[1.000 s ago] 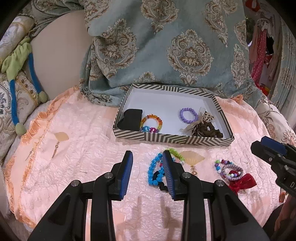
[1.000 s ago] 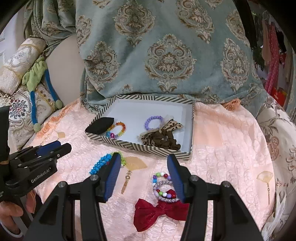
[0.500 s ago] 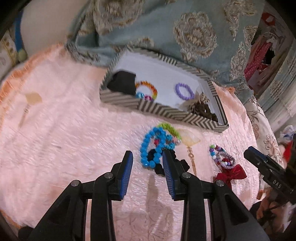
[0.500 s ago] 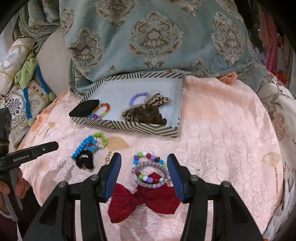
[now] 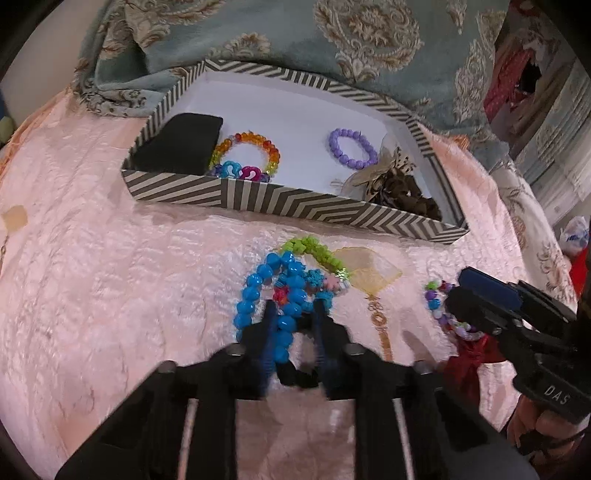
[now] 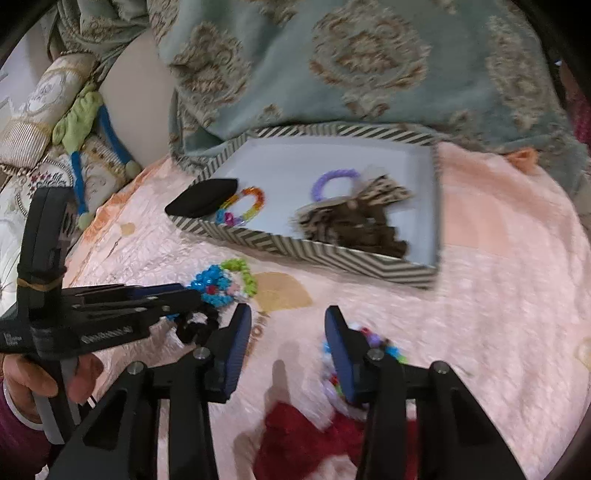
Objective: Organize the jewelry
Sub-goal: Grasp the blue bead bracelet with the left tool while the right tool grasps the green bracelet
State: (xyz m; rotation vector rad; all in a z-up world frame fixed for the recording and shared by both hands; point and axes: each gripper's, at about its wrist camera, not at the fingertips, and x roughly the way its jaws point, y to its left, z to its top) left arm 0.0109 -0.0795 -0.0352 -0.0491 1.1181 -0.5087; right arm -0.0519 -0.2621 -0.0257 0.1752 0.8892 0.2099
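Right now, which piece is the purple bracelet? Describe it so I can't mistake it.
Find the striped tray on the pink bedspread. Inside, right of centre, lies the purple bracelet, beside the leopard-print bow. It is one plain lilac colour, unlike the rainbow bracelet.

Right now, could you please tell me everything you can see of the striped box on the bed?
The striped box is a shallow, open, rectangular tray, apparently cardboard, with grey-and-cream chevron walls and a plain white floor. It lies flat on the pink bedspread, its far side against the teal patterned blanket. Inside are a black pouch, a rainbow bead bracelet, a purple bead bracelet and a brown leopard-print bow. No gripper touches it.
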